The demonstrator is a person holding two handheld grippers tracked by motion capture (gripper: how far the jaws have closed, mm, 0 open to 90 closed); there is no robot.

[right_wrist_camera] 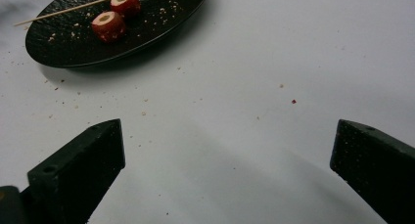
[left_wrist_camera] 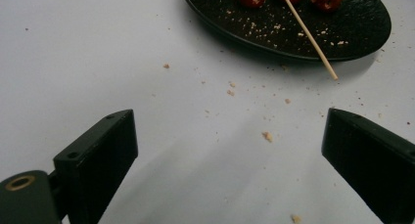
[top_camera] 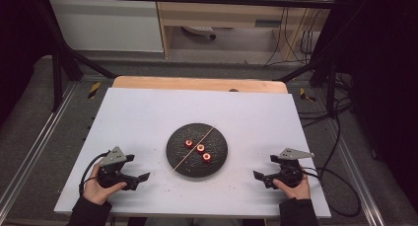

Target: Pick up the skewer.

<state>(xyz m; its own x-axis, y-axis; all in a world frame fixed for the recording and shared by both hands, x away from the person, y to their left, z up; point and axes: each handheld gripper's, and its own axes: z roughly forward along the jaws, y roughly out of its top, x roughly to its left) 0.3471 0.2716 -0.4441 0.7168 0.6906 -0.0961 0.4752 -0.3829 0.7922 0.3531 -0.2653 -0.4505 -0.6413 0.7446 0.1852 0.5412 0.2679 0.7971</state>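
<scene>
A round black plate (top_camera: 178,137) lies in the middle of the white table. On it sit three red cored fruit pieces (top_camera: 200,148) in a diagonal row, and a thin wooden skewer (top_camera: 193,149) lies across the plate, its near end poking past the rim. In the left gripper view the skewer (left_wrist_camera: 308,35) and plate (left_wrist_camera: 362,23) are at the top. In the right gripper view two fruit pieces (right_wrist_camera: 108,26) and the plate (right_wrist_camera: 161,18) are at top left. My left gripper (top_camera: 141,179) rests open, left of the plate. My right gripper (top_camera: 260,178) rests open, right of it. Nothing is between either pair of jaws.
Crumbs (left_wrist_camera: 267,135) are scattered over the white table top (top_camera: 143,112) around the plate. A wooden edge (top_camera: 197,83) runs along the table's far side. Cables (top_camera: 335,181) trail off the right edge. Black frame posts stand at the far corners.
</scene>
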